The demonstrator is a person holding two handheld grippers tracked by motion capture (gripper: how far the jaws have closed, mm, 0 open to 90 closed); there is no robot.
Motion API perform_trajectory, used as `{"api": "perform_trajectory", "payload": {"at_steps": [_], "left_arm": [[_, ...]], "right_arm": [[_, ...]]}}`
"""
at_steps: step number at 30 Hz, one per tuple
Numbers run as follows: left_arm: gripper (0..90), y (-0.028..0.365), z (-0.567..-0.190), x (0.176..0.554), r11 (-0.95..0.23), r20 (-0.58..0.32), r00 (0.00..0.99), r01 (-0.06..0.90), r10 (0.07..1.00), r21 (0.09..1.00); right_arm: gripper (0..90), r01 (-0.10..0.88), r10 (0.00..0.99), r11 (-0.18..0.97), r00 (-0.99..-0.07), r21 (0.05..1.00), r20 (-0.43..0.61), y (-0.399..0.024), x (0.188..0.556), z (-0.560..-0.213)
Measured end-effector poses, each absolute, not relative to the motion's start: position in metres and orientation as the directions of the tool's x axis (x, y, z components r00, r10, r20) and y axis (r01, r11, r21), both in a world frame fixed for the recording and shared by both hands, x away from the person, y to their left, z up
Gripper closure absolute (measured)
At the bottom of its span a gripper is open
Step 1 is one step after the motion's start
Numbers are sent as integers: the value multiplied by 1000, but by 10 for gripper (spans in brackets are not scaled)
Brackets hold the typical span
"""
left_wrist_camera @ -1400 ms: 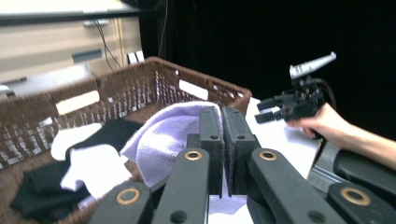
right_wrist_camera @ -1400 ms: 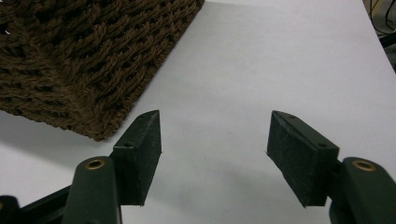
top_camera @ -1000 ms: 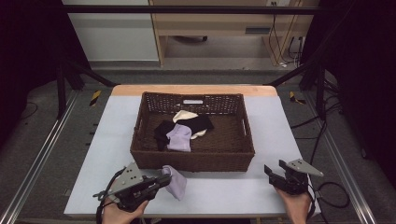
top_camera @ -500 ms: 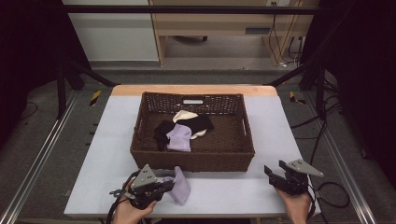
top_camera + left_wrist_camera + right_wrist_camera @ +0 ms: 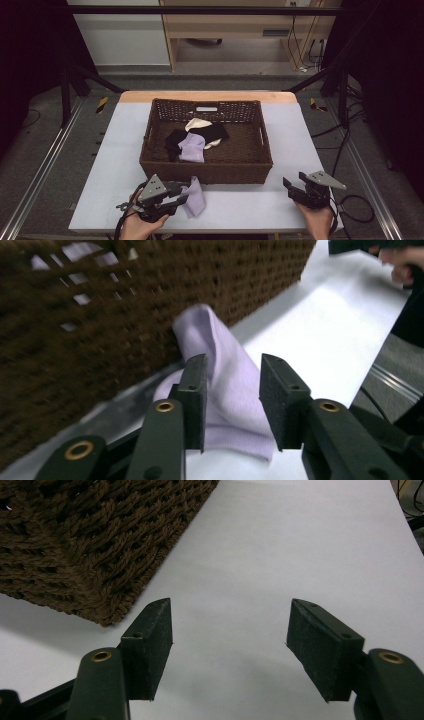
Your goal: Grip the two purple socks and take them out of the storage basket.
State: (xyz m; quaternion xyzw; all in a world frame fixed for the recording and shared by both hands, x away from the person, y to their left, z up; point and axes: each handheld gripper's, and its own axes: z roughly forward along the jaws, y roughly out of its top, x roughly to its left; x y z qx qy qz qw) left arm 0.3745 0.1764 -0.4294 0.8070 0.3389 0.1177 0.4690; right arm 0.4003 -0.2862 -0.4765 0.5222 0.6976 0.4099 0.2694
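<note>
A lilac cloth (image 5: pixel 195 198) lies crumpled on the white table (image 5: pixel 250 205), against the front wall of the brown wicker basket (image 5: pixel 205 172). My left gripper (image 5: pixel 181 196) rests at the cloth's left side. In the left gripper view its jaws have just been opening: they stand apart around the lilac cloth (image 5: pixel 225 390), with a fold of it between them and no pinch on it. My right gripper (image 5: pixel 295 181) stands open over bare table at the front right. The right gripper view has nothing between the fingers of the right gripper (image 5: pixel 230 625).
Inside the basket lie a second lilac cloth (image 5: pixel 191 148), black cloths (image 5: pixel 175 137) and a cream one (image 5: pixel 197 123). The basket's corner (image 5: pixel 90 545) is just left of my right gripper. The table's front edge runs close behind both hands.
My left gripper moved right and down to the table with the lilac cloth, then its jaws parted and the cloth settled on the table. The right gripper has stayed put.
</note>
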Motion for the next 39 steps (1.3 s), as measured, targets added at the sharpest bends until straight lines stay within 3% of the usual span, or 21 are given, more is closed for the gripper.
{"api": "perform_trajectory", "payload": {"at_steps": [11, 21, 39], "left_arm": [[591, 188, -385, 382, -236, -99, 717, 353, 690, 905], [585, 187, -344, 415, -194, -72, 684, 305, 726, 932], [609, 165, -324, 480, -205, -41, 654, 295, 755, 933]], "right_arm": [[348, 508, 952, 120, -304, 853, 47, -286, 402, -477], [348, 506, 952, 117, -303, 855, 49, -286, 402, -476], [350, 507, 951, 116, -306, 854, 53, -287, 403, -476]]}}
